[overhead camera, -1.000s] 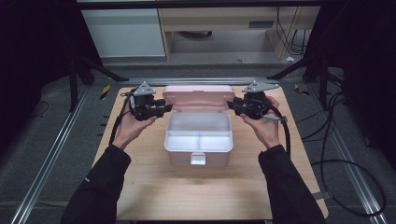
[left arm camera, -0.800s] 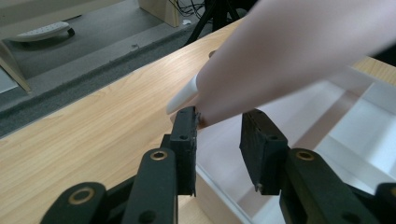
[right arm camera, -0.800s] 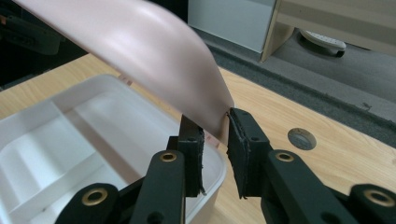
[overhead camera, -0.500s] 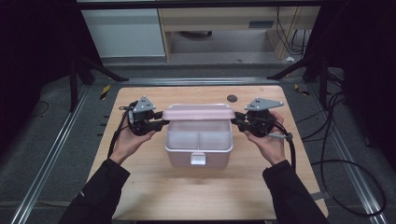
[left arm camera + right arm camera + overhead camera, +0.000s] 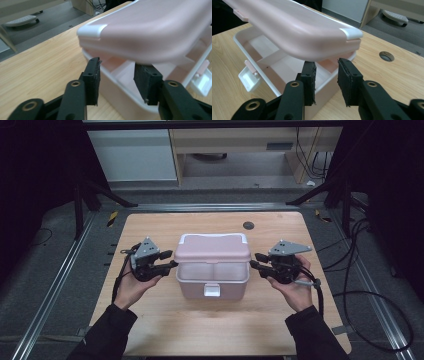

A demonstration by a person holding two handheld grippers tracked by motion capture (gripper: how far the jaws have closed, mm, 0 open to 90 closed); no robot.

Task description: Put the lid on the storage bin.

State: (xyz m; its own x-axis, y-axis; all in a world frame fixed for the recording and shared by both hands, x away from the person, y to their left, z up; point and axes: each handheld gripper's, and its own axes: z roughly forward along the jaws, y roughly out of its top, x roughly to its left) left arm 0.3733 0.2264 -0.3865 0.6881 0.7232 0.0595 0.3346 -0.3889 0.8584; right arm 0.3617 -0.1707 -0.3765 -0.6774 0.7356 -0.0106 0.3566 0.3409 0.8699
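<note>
- While the pink lid [image 5: 213,249] hangs half-closed over the white lunch box [image 5: 212,281] mid-table [image 5: 150,325], bare wood surrounds it.
- Left gripper [image 5: 169,260] and right gripper [image 5: 257,260], jaws just loosened, flank its ends, gripping nothing.
- Gripper views reveal the inner divider [image 5: 270,59].

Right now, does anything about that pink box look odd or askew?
Yes: the pink lid isn't shut. It slants above the white box, a gap open along the near side, the front latch hanging undone. Nothing looks spilled or damaged.

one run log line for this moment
lid: half shut over box | left gripper: open, jaws just opened | right gripper: open, jaws just opened
</note>
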